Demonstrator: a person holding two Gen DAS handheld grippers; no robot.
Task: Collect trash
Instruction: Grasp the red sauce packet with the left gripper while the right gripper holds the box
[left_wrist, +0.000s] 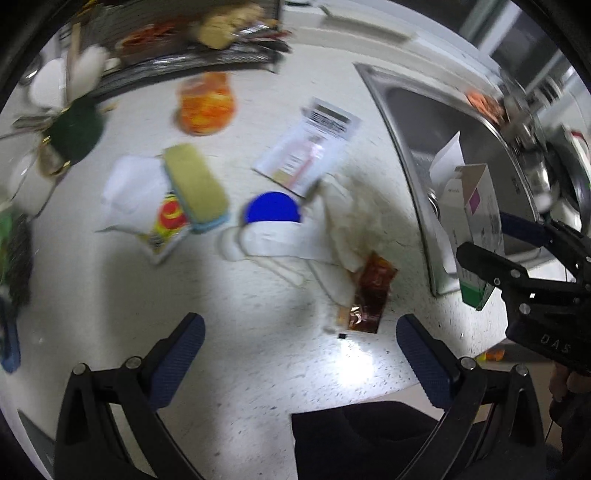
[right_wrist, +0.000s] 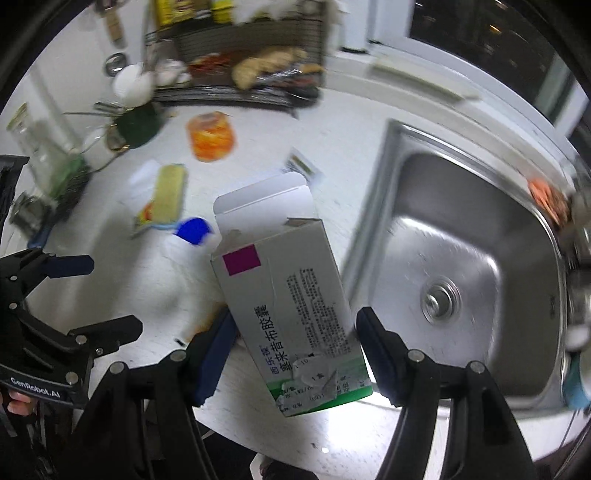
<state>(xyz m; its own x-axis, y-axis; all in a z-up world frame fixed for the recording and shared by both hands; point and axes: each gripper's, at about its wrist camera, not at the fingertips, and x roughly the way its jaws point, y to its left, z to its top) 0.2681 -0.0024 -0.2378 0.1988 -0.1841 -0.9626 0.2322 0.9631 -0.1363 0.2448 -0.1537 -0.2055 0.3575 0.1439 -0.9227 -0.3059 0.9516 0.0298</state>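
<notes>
White speckled countertop (left_wrist: 236, 302), strewn with litter, under both hand-held grippers.

Right gripper (right_wrist: 295, 343): jaws part-way open, clamped on a grey-and-white medicine carton (right_wrist: 291, 295) with a magenta square, green base band and open top flap. The carton stands tilted between the blue pads, lifted off the counter. To its right, a stainless sink (right_wrist: 461, 258), basin bare around the drain. An orange item (right_wrist: 543, 192) lies on the far sink rim, blurred.

Left gripper (left_wrist: 299, 354): jaws wide apart, nothing between them, pointing down at the counter.

Items ahead of the left gripper:
- brown sauce sachet (left_wrist: 371, 295), nearest, just ahead and to the right of centre;
- crumpled stained tissue (left_wrist: 351, 218), touching the sachet's far end;
- white face mask (left_wrist: 280, 240) with loose ear loops, beside the tissue;
- blue round lid (left_wrist: 273, 207), at the mask's far edge;
- yellow sponge (left_wrist: 195, 184) with a blue underside, lying across a red-and-yellow wrapper (left_wrist: 168, 225) and a white wrapper (left_wrist: 133, 188);
- printed white packet (left_wrist: 306, 147), further off;
- orange-patterned cup (left_wrist: 207, 103), beyond the sponge;
- dark wire rack (left_wrist: 192, 40) holding food, at the far edge;
- dark green round object (left_wrist: 77, 129), far left, blurred.

Between the left gripper and the sachet the counter is unobstructed; tissue and mask crowd the sachet's far side.
</notes>
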